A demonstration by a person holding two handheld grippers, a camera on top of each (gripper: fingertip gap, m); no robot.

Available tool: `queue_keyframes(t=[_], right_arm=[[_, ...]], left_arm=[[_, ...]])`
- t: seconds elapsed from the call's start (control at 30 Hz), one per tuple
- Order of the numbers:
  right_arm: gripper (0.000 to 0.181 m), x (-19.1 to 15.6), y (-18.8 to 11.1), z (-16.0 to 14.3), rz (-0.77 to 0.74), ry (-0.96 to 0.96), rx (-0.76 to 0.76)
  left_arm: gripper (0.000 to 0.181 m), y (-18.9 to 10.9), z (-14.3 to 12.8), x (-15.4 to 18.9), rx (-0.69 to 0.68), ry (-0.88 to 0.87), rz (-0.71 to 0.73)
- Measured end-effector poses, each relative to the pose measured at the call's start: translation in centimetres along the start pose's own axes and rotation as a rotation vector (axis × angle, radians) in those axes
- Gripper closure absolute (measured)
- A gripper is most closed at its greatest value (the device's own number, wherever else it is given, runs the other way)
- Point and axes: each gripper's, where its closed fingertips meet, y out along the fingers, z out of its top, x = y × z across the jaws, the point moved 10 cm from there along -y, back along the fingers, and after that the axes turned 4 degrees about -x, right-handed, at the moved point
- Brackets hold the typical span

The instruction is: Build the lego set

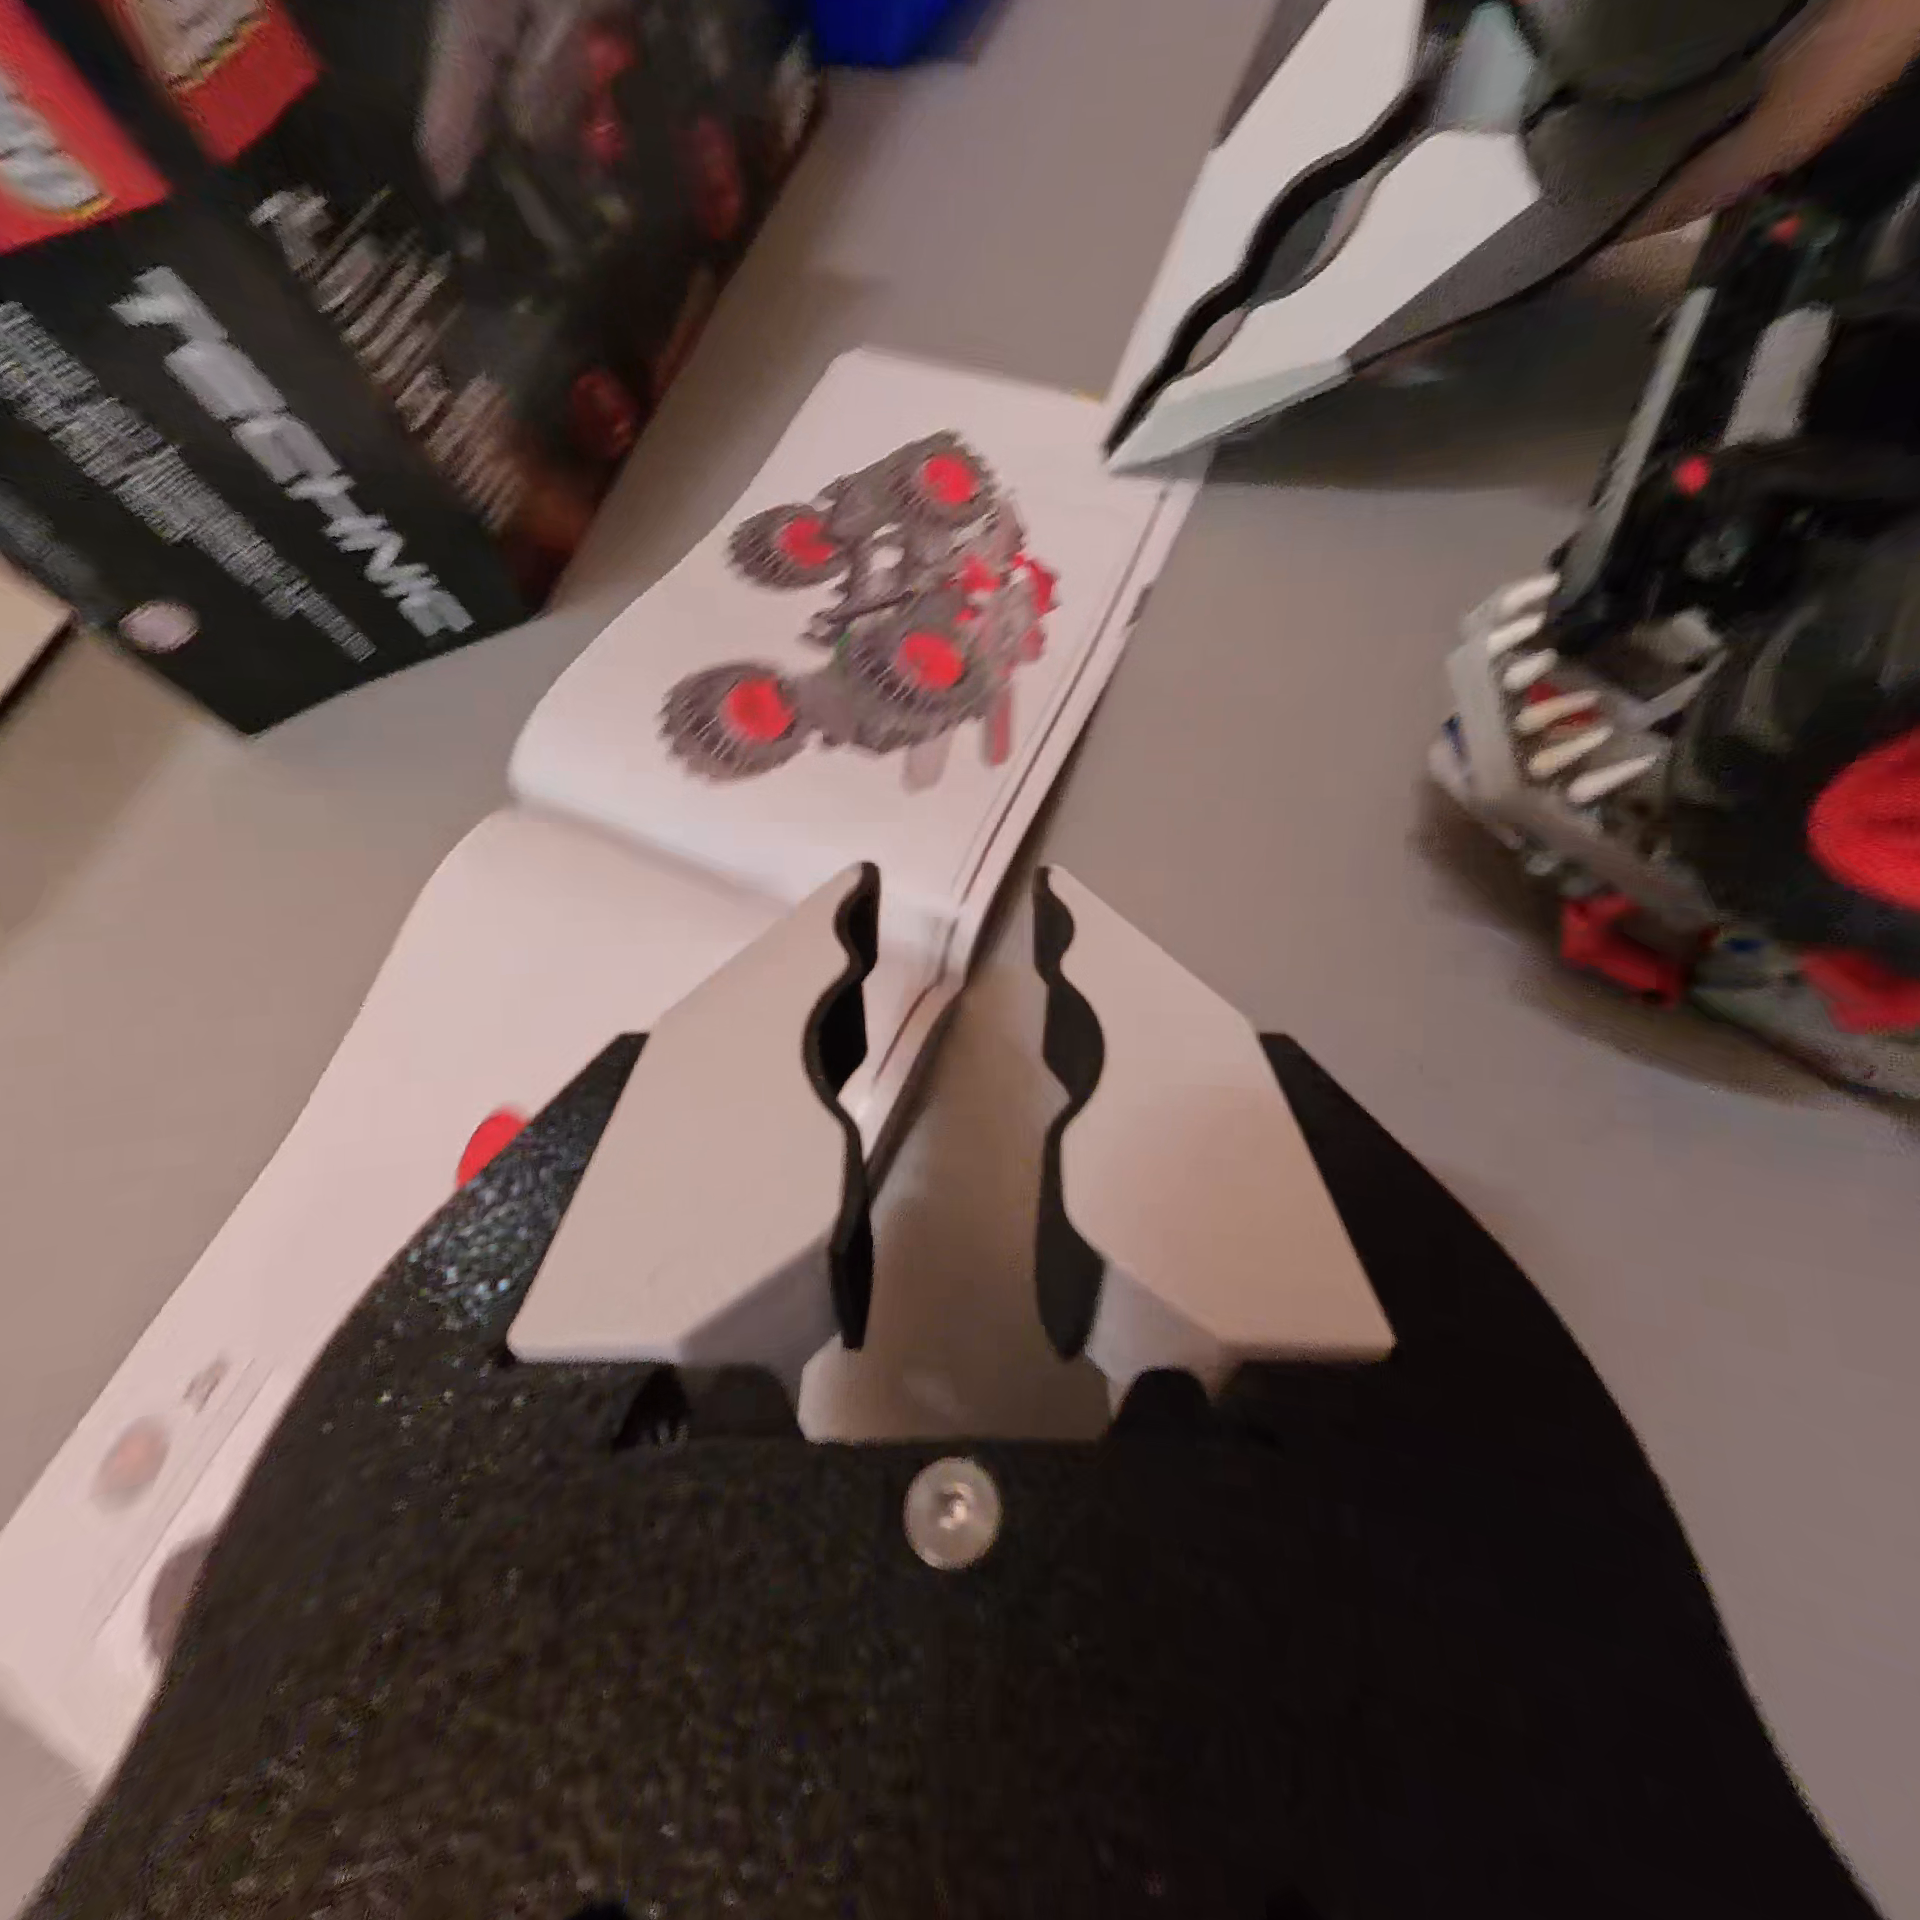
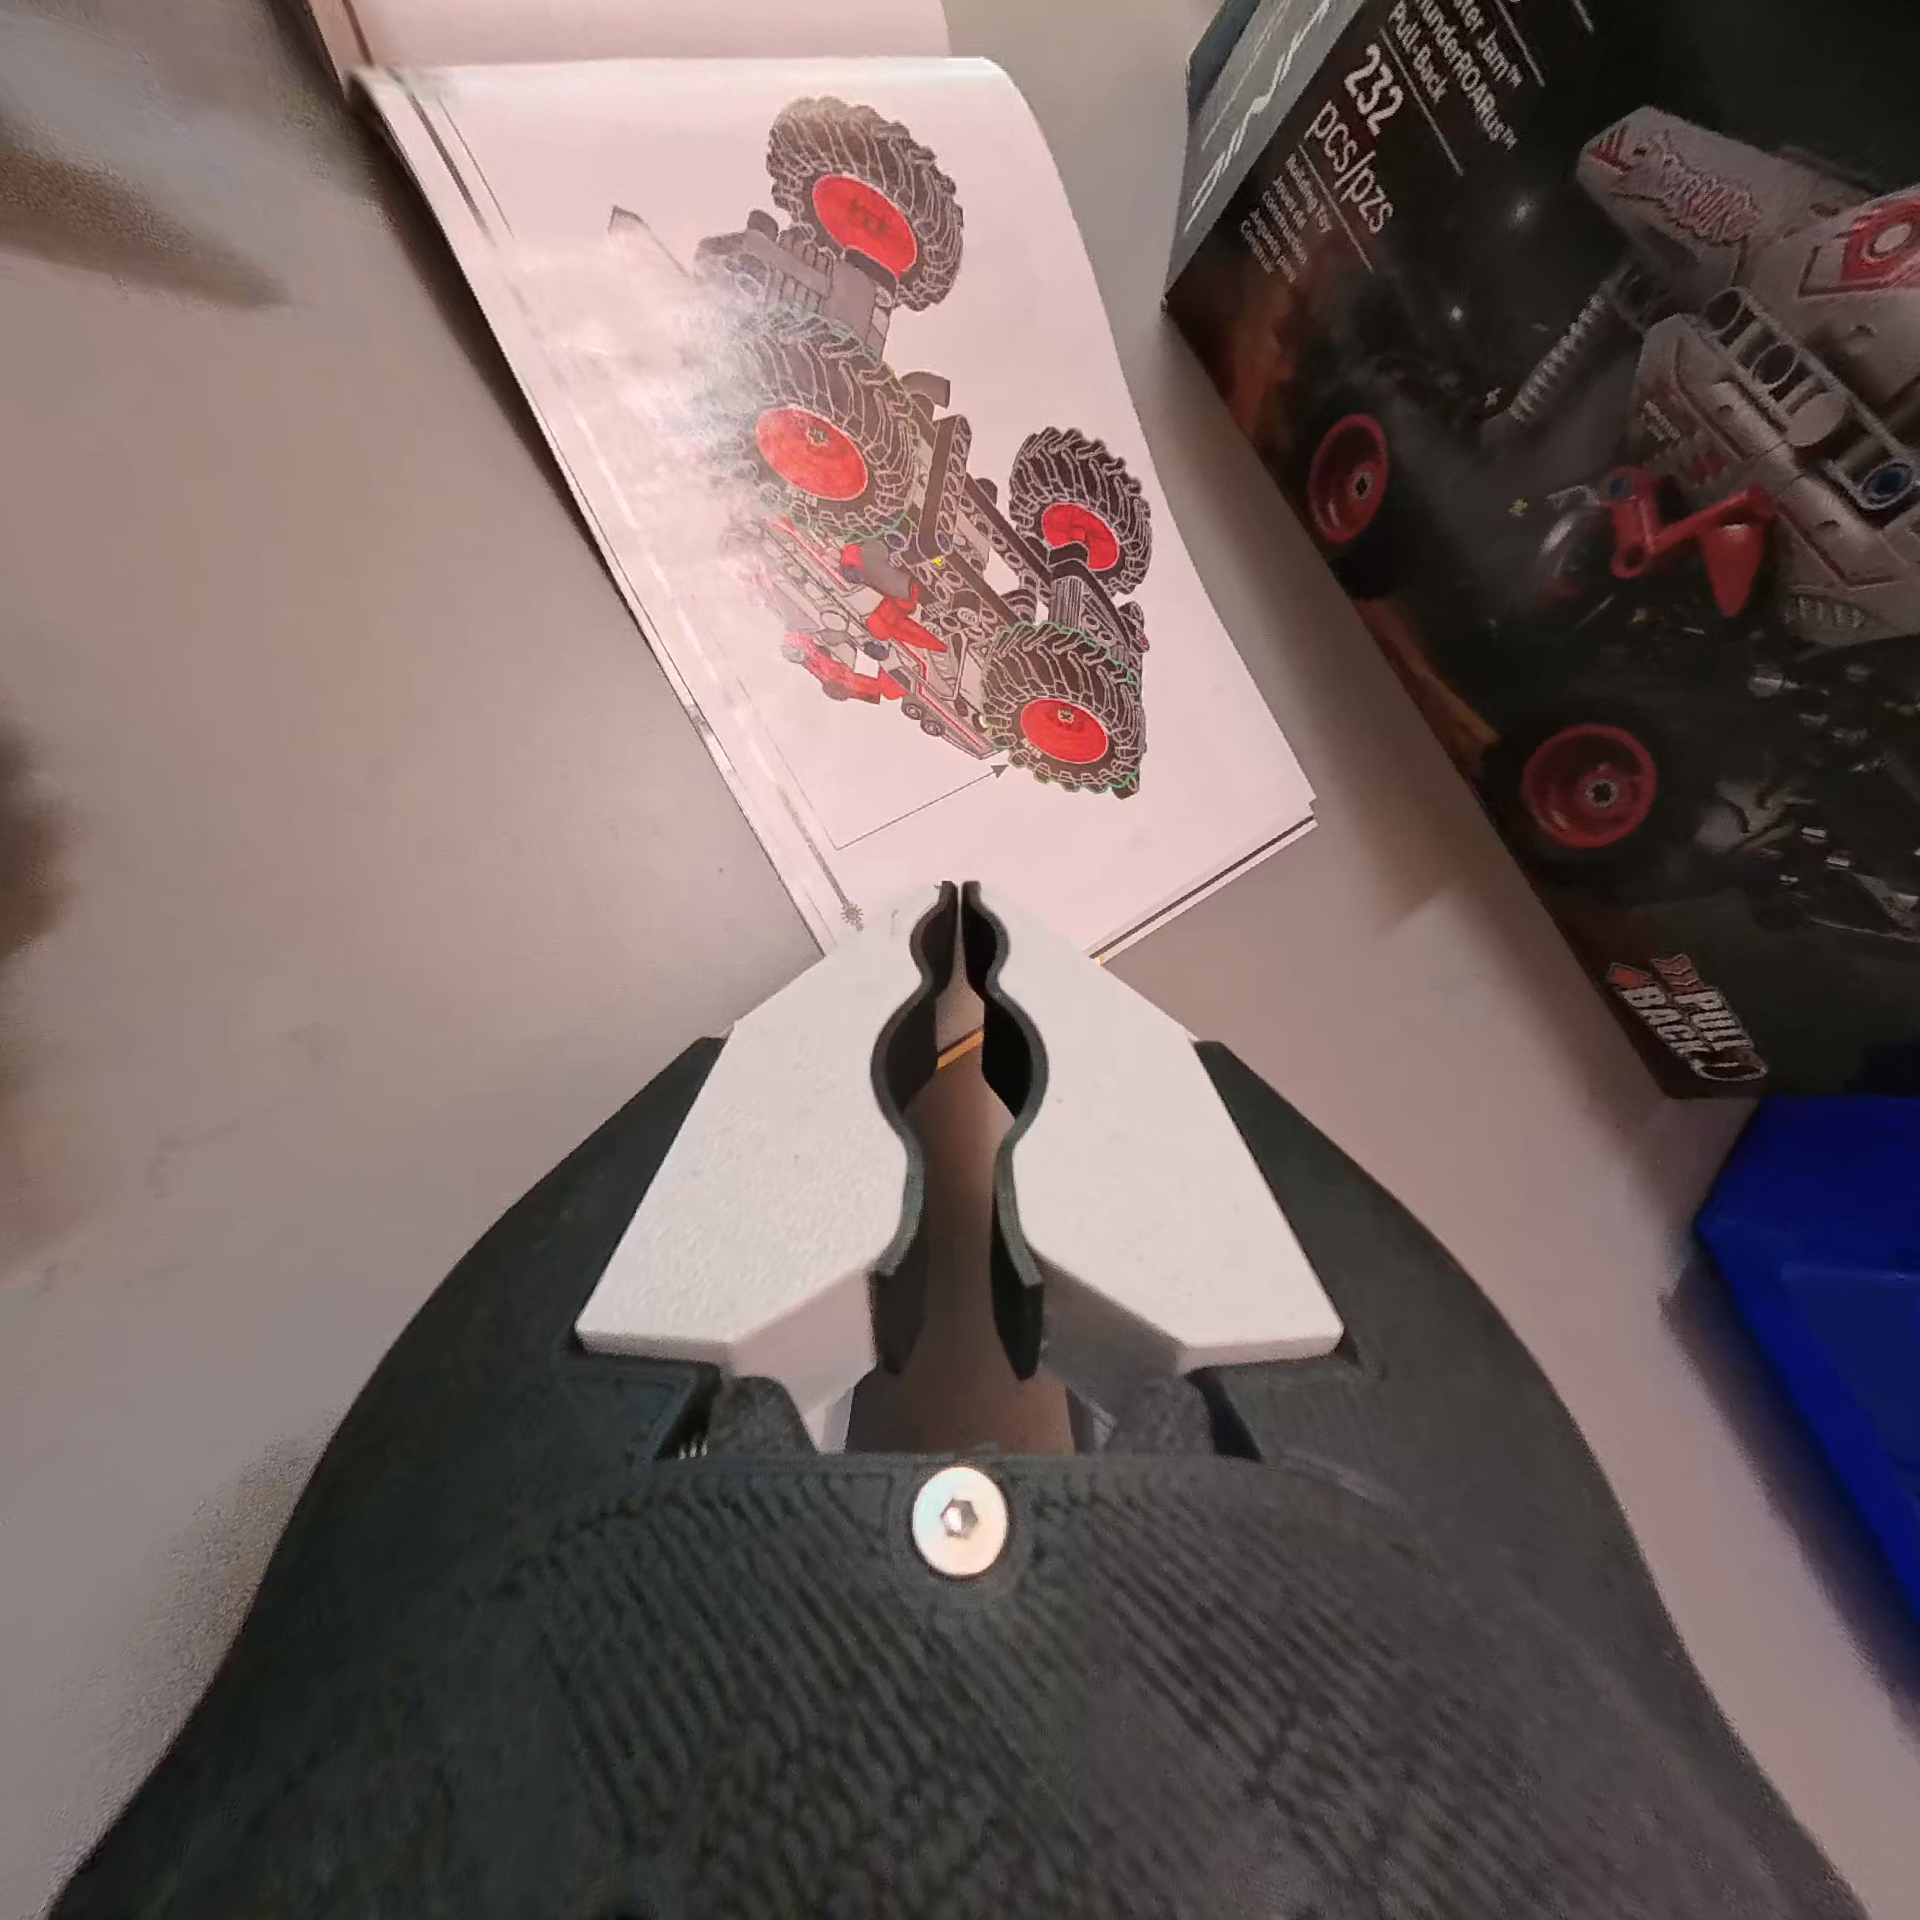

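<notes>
Here the half-built truck (image 1: 1704,665) stands on the table, right of the open booklet (image 1: 831,623)

Left gripper (image 1: 956,894) gapes empty, right gripper (image 2: 958,891) is closed on nothing; model looks light but brittle, better held low by its stiff frame

Your right gripper (image 2: 958,891) hovers with its tips nearly touching, nothing between them, just over the near corner of the open instruction booklet (image 2: 1174,644). The set's box (image 2: 1621,582) lies to the right, a blue bin (image 2: 1829,1309) nearer you on the grey table (image 2: 364,831).
</notes>
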Motion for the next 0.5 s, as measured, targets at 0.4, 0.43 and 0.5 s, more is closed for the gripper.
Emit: queue_keyframes(t=[0.4, 0.43, 0.5], right_arm=[[0.181, -1.0, -0.2, 0.1, 0.039, -0.071, 0.063], [0.181, -1.0, -0.2, 0.0, 0.037, -0.074, 0.067], [0.181, -1.1, -0.2, -0.1, 0.042, -0.077, 0.076]], left_arm=[[0.129, 4.7, 3.0, -0.4, -0.192, 0.107, -0.123], [0.129, 4.7, 3.0, -0.5, -0.202, 0.118, -0.121], [0.131, 4.9, 3.0, -0.4, -0.227, 0.15, -0.114]])
